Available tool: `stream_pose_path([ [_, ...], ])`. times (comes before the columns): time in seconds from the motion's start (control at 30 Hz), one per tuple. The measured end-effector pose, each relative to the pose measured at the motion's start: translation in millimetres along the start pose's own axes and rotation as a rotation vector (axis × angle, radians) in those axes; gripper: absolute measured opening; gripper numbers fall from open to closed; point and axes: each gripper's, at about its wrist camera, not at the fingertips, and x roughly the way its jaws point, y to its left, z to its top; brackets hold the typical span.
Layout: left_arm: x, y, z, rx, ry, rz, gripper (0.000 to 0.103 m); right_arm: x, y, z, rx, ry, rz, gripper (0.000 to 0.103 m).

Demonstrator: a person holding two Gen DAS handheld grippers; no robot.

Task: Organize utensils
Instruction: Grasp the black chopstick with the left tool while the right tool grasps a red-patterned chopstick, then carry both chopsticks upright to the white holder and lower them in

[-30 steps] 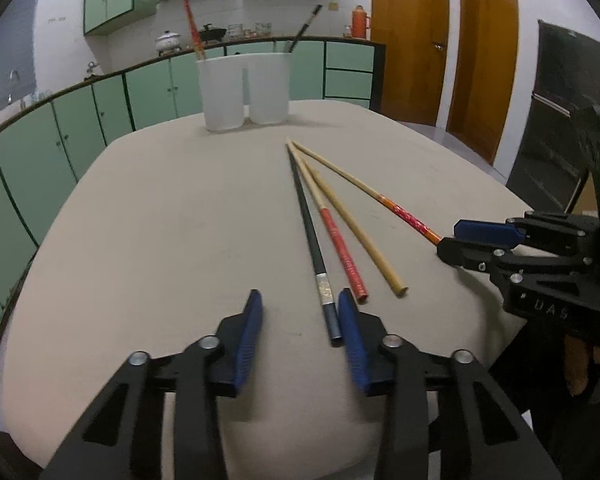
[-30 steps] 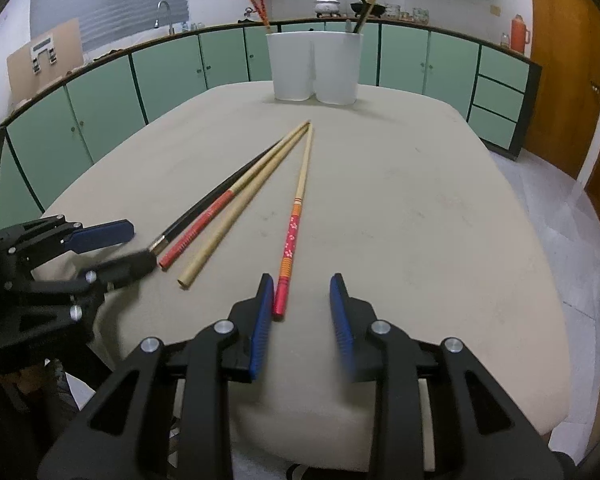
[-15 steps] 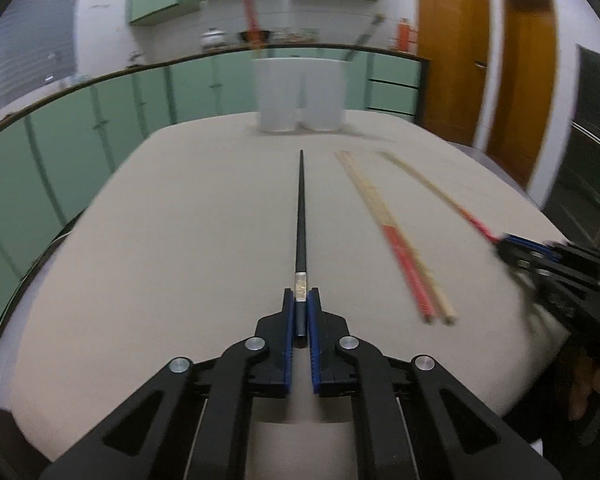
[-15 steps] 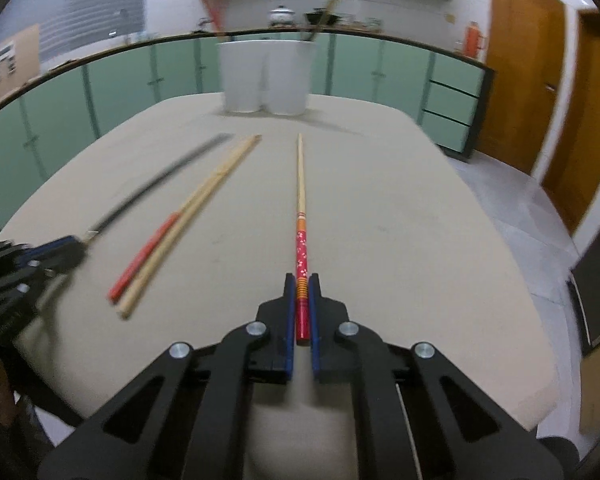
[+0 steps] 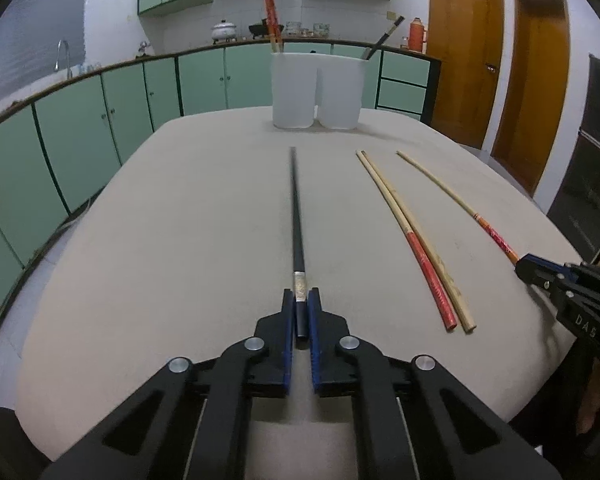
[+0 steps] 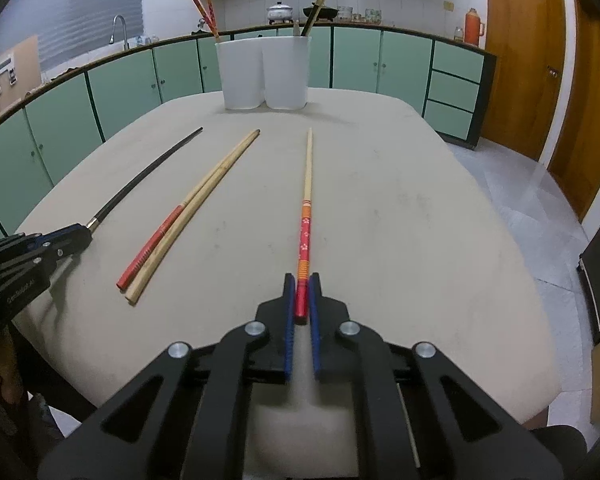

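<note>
Black chopstick (image 5: 298,236) and red-patterned chopstick (image 6: 305,220): I've just closed both jaws, pinching their ends, ready to lift toward the white holders (image 6: 262,74)

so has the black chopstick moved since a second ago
Yes. The black chopstick then lay touching the red-handled chopstick, tips together; now it is swung left, apart from that pair, its handle clamped in the left claw.
</note>
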Motion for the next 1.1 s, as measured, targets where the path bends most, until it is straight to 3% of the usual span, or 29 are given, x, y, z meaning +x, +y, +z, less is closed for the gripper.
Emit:
stream_pose_path([
  [0.27,-26.2,9.2,28.1,-0.075,0.074,-0.017,0.007,-44.7,-0.1,26.5,0.017,-0.080,0.045,0.005],
  [0.6,-89.9,13.6,89.7,-0.051,-0.010,-0.031,0.007,-98.1,-2.0,88.7,-0.025,-0.170,0.084,0.005],
  [0.83,-110.6,11.0,119.6,-0.010,-0.066,-0.043,0.007,-103.9,5.3,118.3,-0.088,-0.173,0.089,0.005],
  [1.1,-109.6,8.3,140.7,0.034,-0.071,-0.047,0.007,-92.6,6.4,150.9,-0.144,-0.139,0.102,0.005],
])
